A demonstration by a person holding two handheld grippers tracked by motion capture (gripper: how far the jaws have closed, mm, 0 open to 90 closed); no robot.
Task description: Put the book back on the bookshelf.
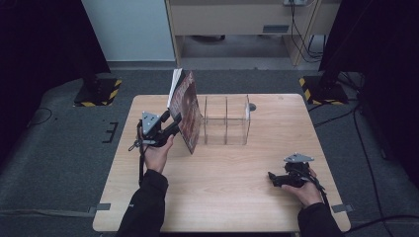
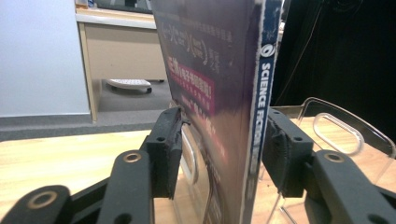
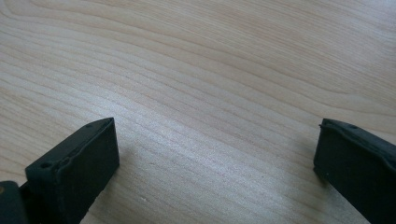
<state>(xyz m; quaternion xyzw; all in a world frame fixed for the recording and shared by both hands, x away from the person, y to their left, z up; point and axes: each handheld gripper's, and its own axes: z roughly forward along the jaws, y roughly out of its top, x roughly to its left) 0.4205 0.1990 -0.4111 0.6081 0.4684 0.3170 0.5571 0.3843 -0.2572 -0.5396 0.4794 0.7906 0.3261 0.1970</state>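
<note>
Counter (image 1: 222, 197) of pale wood carries a clear acrylic rack (image 1: 227, 120), and a book (image 1: 188, 111) stands upright against the rack's left end. My left fingers (image 2: 222, 149) are spread either side of its spine, pads just off the covers. My right fingers (image 3: 215, 163) rest wide open over bare wood.

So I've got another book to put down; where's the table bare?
The wide front strip between the two hands, below the rack, is bare wood, as is the far right edge. It's crowded at the rack's left, where the book leans.
</note>
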